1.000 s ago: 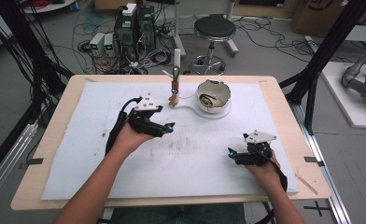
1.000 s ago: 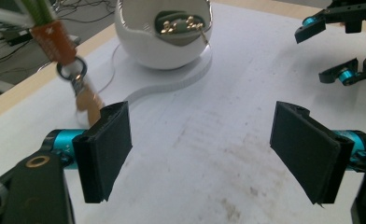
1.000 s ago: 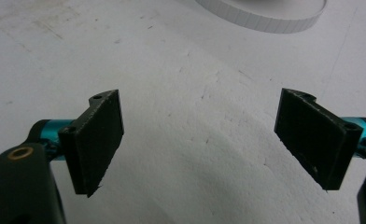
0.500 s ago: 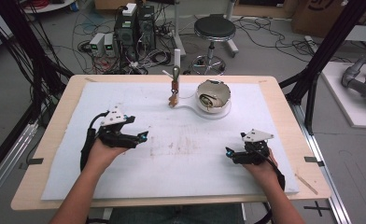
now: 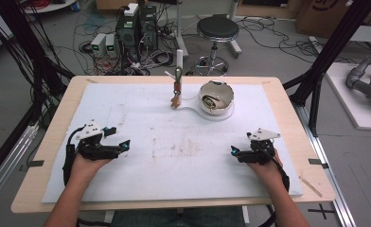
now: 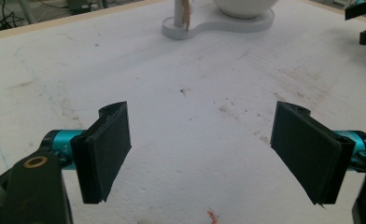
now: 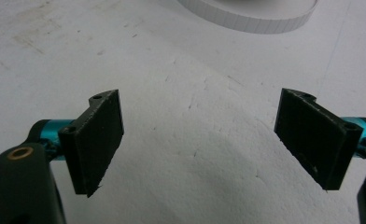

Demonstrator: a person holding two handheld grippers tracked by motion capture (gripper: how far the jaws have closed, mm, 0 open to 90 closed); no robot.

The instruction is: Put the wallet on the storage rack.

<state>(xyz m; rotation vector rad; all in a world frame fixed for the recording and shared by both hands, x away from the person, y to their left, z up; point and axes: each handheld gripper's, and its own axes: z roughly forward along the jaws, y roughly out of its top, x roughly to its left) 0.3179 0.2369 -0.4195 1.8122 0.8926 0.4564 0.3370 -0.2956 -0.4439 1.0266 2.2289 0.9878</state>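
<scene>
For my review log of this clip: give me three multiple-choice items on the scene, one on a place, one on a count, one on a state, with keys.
1. Where does the white bowl stand?
A. far side of the table, right of centre
B. near edge, by the left hand
C. on the floor

2. How many tools are held over the white mat?
A. one
B. two
C. three

3. How do the left tool's jaws stand?
A. shut on the bowl
B. shut, empty
C. open, empty

Key: 1 A, the high view shows it on its white base near the far edge. 2 B, left tool and right tool. 3 C, the left gripper view shows bare mat between wide jaws.
</scene>
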